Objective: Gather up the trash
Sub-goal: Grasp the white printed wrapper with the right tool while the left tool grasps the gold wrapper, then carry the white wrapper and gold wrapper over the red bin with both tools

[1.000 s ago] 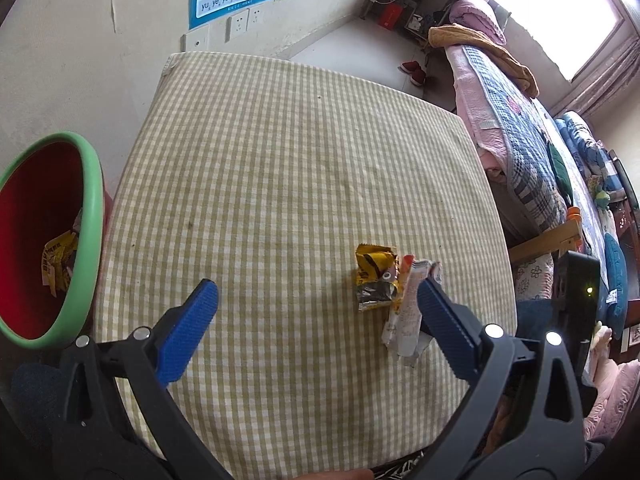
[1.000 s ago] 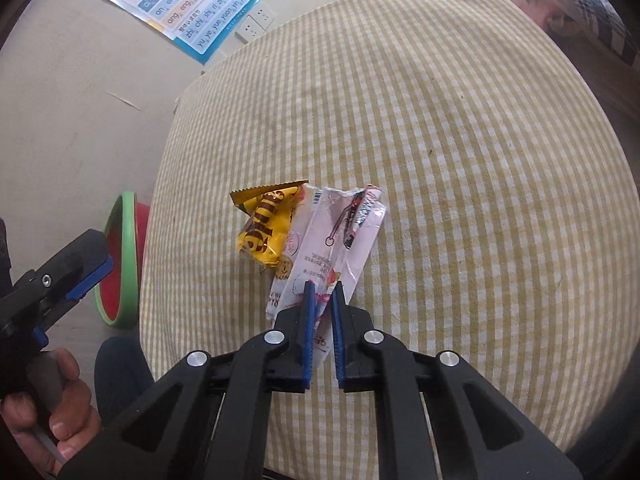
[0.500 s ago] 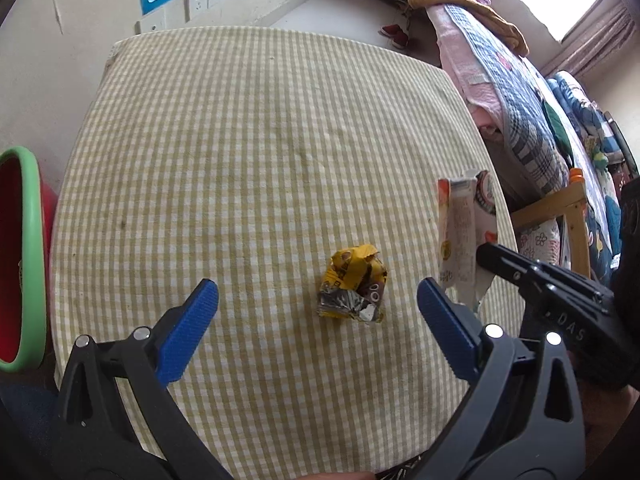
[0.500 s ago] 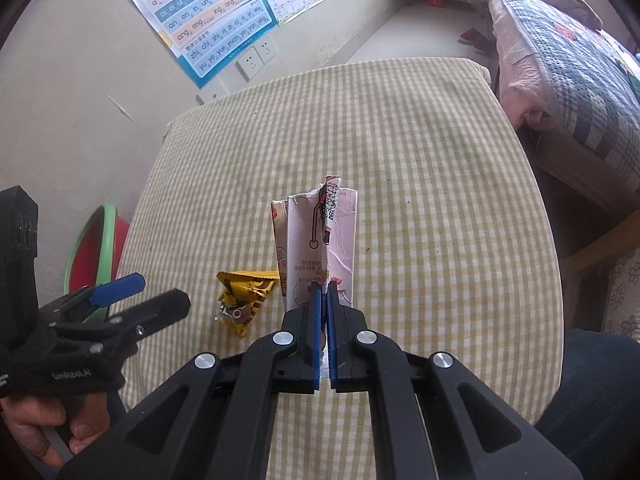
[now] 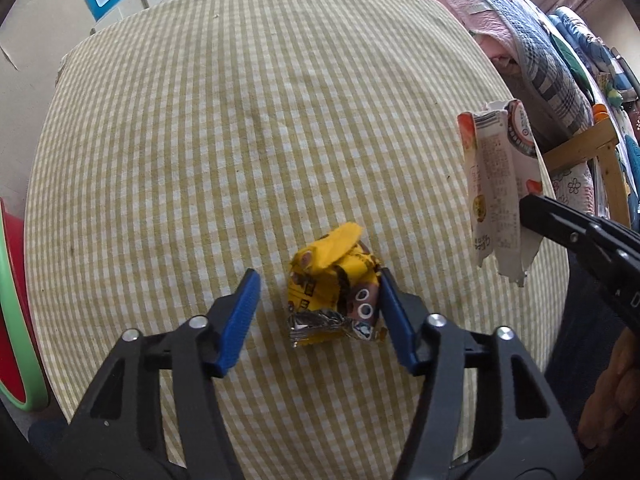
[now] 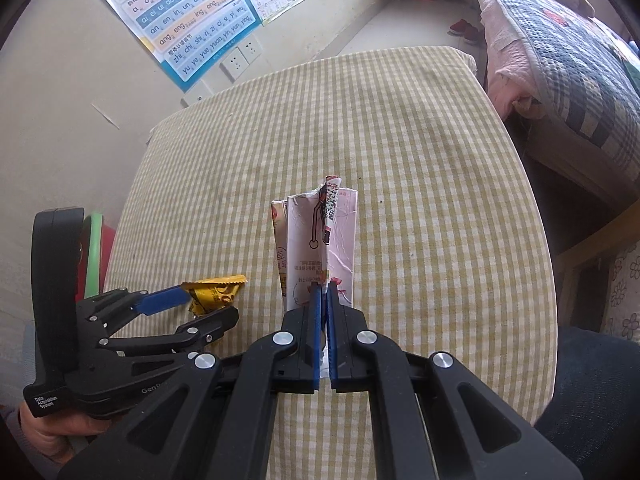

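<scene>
**Left wrist view: jaws closing round the yellow wrapper**

Your left gripper [image 5: 318, 286] straddles the crumpled yellow wrapper [image 5: 334, 286] lying on the checked tablecloth [image 5: 240, 120]. Its jaws have just been closing; the right pad looks to touch the wrapper's edge, while the left pad stands clear of it, so nothing is pinched yet. Your right gripper [image 6: 323, 294] has its jaws pressed together on the lower edge of the pink-and-white wrapper [image 6: 320, 240], held upright above the cloth, well apart from the yellow one. The red bin with a green rim [image 5: 12, 320] stands beside the table's left edge.
</scene>
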Motion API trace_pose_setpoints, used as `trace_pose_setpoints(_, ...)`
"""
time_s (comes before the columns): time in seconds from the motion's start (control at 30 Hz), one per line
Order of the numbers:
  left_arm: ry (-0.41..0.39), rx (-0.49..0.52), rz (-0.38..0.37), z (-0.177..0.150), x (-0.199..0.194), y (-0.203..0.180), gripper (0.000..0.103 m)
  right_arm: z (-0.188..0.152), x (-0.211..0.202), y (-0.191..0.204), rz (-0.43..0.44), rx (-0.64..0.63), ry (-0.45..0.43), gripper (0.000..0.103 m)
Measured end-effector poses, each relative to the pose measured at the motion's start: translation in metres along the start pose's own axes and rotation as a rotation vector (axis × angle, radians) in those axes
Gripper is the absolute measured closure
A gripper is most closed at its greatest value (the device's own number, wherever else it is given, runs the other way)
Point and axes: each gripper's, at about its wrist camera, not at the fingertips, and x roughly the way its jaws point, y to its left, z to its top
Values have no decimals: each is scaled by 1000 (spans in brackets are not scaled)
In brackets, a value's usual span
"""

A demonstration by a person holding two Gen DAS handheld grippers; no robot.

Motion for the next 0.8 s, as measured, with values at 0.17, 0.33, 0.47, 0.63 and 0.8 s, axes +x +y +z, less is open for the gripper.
trace_pose_setpoints(0.17, -2, -38, -29, -4, -7, 10, 69, 3, -2, 8, 11, -16, -11, 100)
trace_pose_setpoints(0.33, -38, -73, -40, -12, -27, 24, 71, 3, -10, 22, 24, -40, -34, 100)
trace_pose_setpoints(0.47, -81, -112, -44, -21, -49, 38, 71, 2, -17, 36, 38, -63, -51, 100)
trace_pose_setpoints(0.63, -138, -176, -36, -33, -77, 62, 71, 2, -24, 63, 56, -110, -73, 100)
trace_pose_setpoints(0.8, -207, -238, -24, -39, -105, 86, 71, 5, -29, 95, 75, -174, -91, 100)
